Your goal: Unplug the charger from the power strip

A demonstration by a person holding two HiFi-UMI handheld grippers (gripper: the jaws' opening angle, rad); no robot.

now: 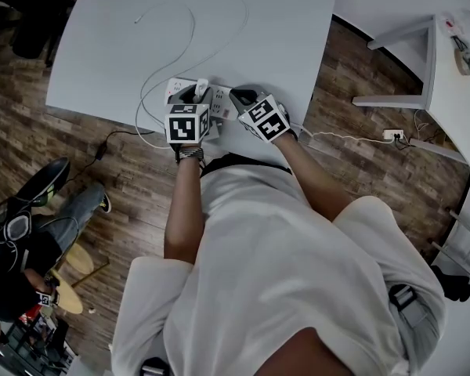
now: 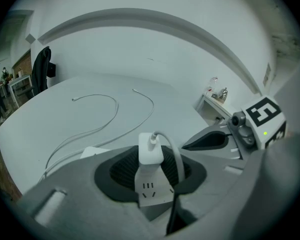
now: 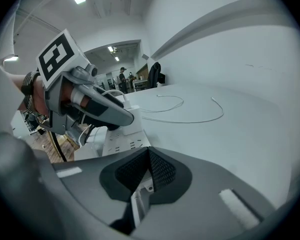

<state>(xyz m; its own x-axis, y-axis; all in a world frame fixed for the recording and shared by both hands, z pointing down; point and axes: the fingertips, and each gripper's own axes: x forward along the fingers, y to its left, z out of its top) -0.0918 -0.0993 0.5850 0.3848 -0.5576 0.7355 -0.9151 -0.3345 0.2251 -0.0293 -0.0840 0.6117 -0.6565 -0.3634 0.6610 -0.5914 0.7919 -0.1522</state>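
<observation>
**Left gripper** (image 2: 151, 159): clenched on the charger (image 2: 151, 145). The ribbed pads stand to either side of the white block and appear to bear on its flanks. I judge that the grip is taken at the body, not the lead, so that a pull acts straight along the pins.

**Right gripper** (image 3: 149, 166): jaws brought together with nothing held between the pads. The tips come down at the near end of the power strip (image 2: 157, 196). I read this as a hold-down, to keep the strip on the table (image 1: 282, 22) when the charger is drawn out. I cannot tell whether the tips also nip the strip's edge.

**Task item:** the charger stands upright in the strip, seated and not yet lifted. No gap shows under it. The strip lies near the table's front edge, between the two grippers.

**Cable** (image 2: 176, 156): it leaves the top of the charger and arches over to the right of the block, in front of the right-hand pad. I judge that it could snag on that jaw during the pull.

**Holders and contents:** there is no bin or tray here. The only receptacles are the strip's sockets (image 3: 124, 145). One holds the charger. The one just in front of it, facing the left gripper, is vacant, as are those visible from the right gripper view.

**Beyond:** thin white leads (image 2: 97, 119) lie loose on the tabletop, well apart from the grippers.
</observation>
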